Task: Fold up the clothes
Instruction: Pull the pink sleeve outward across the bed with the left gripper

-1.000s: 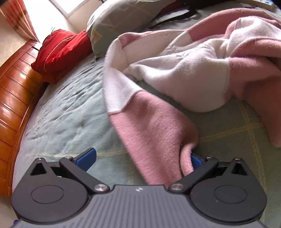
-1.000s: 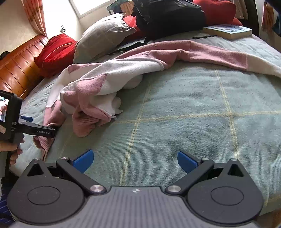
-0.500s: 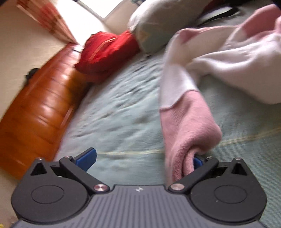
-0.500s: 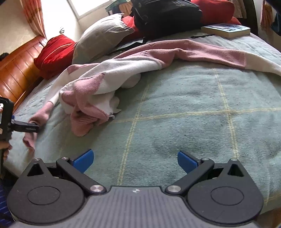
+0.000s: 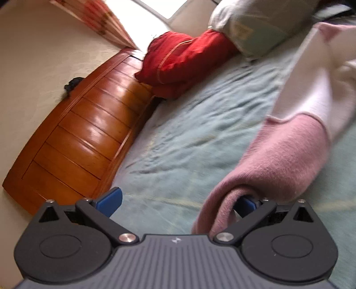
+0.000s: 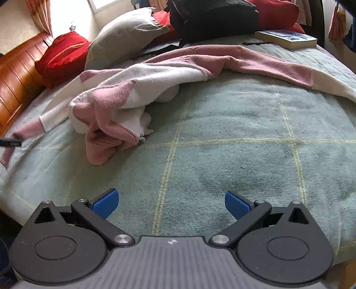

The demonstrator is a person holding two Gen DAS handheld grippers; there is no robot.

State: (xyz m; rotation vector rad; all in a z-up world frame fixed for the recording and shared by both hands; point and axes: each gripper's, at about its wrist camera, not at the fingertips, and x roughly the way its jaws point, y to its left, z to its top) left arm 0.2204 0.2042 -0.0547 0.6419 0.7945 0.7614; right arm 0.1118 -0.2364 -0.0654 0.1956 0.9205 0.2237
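A pink and white sweater [image 6: 133, 93] lies crumpled on the green checked bedspread [image 6: 222, 155], with one sleeve stretched to the far right. Its other sleeve [image 5: 278, 160] runs left, and the pink cuff is draped over the right finger of my left gripper [image 5: 176, 200]. That gripper's jaws stand wide apart, so the cuff hangs hooked on one finger, not pinched. In the right wrist view the sleeve [image 6: 29, 129] ends at the frame's left edge. My right gripper [image 6: 171, 202] hovers open over bare bedspread near the front edge, well clear of the sweater.
A wooden headboard [image 5: 77, 137] borders the bed on the left. A red cushion [image 5: 184, 62] and a grey pillow [image 6: 126, 37] sit at the back. A black bag [image 6: 211, 17] and a book [image 6: 287, 37] lie at the far back right.
My left gripper has swung left toward the headboard, dragging the pink cuff with it and stretching that sleeve out. The right gripper has barely moved.
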